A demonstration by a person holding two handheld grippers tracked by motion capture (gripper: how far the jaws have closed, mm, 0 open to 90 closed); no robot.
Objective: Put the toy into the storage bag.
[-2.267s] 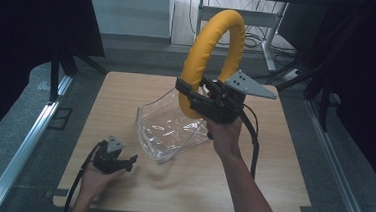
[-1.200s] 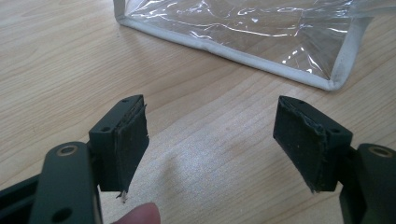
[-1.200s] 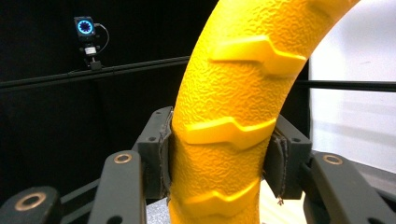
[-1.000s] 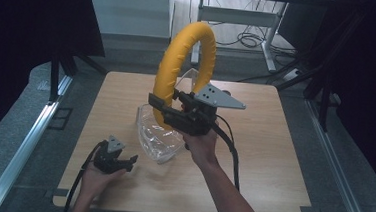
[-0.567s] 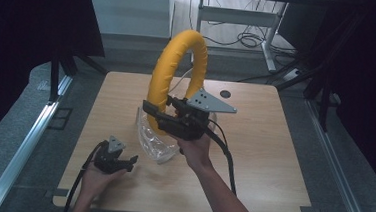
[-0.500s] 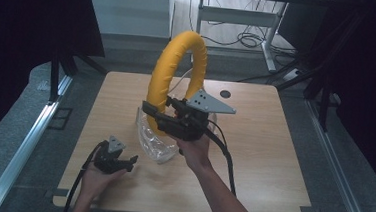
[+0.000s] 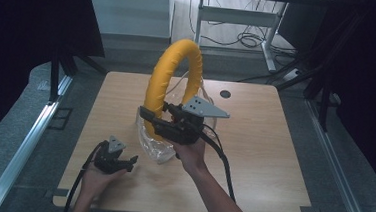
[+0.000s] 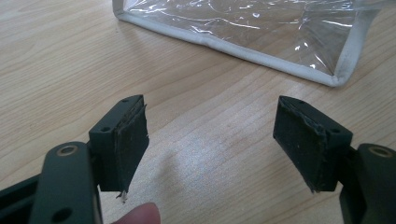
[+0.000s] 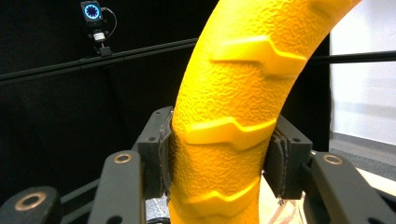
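A large yellow ring [image 7: 170, 79] with raised ridges stands upright over the table, and my right gripper [image 7: 151, 121] is shut on its lower part. In the right gripper view both pads press the yellow ring [image 9: 233, 126] from either side. Under the ring lies a clear plastic bag with a white edge [image 7: 154, 146]; the ring's bottom hangs at its mouth. My left gripper [image 7: 128, 162] rests on the table at the front left, open, with nothing between its jaws. Bare wood lies between its pads [image 8: 128, 140], and the clear plastic bag [image 8: 243, 28] lies just ahead.
The wooden table [image 7: 263, 141] has a round cable hole [image 7: 225, 94] at the back. A black cable [image 7: 222, 158] trails from the right gripper across the table. Metal frame legs and cables stand beyond the far edge; a rail runs along the floor at the left.
My right gripper has carried the yellow ring leftward and down toward the bag's mouth. The bag looks more bunched under it. The left gripper has stayed still.
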